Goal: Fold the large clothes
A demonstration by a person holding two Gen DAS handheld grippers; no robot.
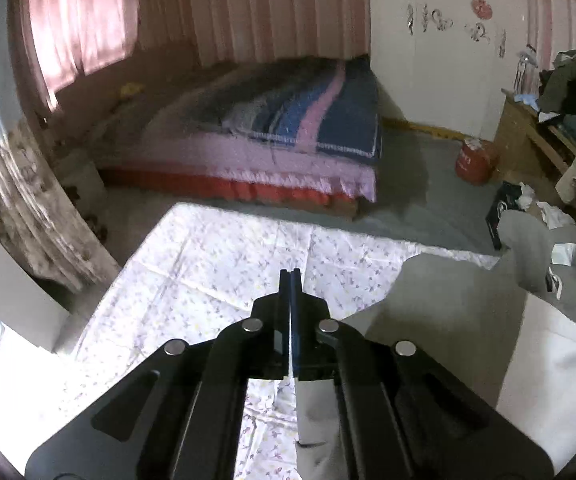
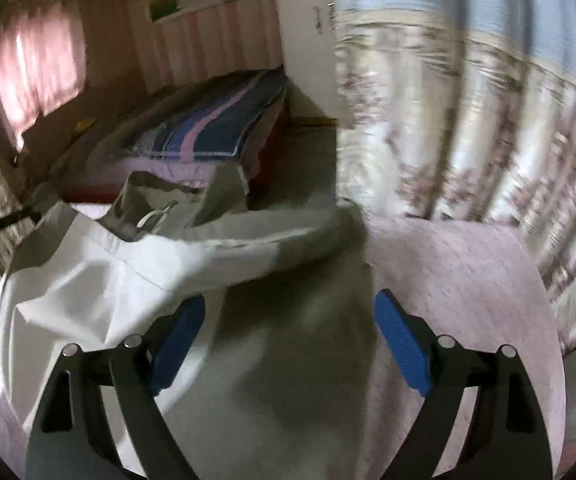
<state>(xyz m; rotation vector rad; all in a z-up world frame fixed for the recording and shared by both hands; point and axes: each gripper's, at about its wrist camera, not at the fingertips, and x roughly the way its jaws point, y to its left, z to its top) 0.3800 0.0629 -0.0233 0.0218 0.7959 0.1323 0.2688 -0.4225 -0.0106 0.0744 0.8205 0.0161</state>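
A large grey and white hooded garment [image 2: 248, 320] with a white drawstring lies rumpled on the floral sheet [image 1: 216, 264]. In the left wrist view the garment [image 1: 448, 320] spreads to the right, and a thin edge of it runs between the closed jaws. My left gripper [image 1: 290, 276] is shut on that edge. My right gripper [image 2: 288, 312] is open wide, its blue pads [image 2: 402, 344] on either side of the grey body of the garment, with a sleeve lying across just ahead.
A bed [image 1: 288, 136] with a blue and pink striped blanket stands beyond the sheet. A floral curtain [image 2: 468, 128] hangs at the right. A red container [image 1: 474, 162] and a wooden cabinet [image 1: 528, 140] stand on the floor at the far right.
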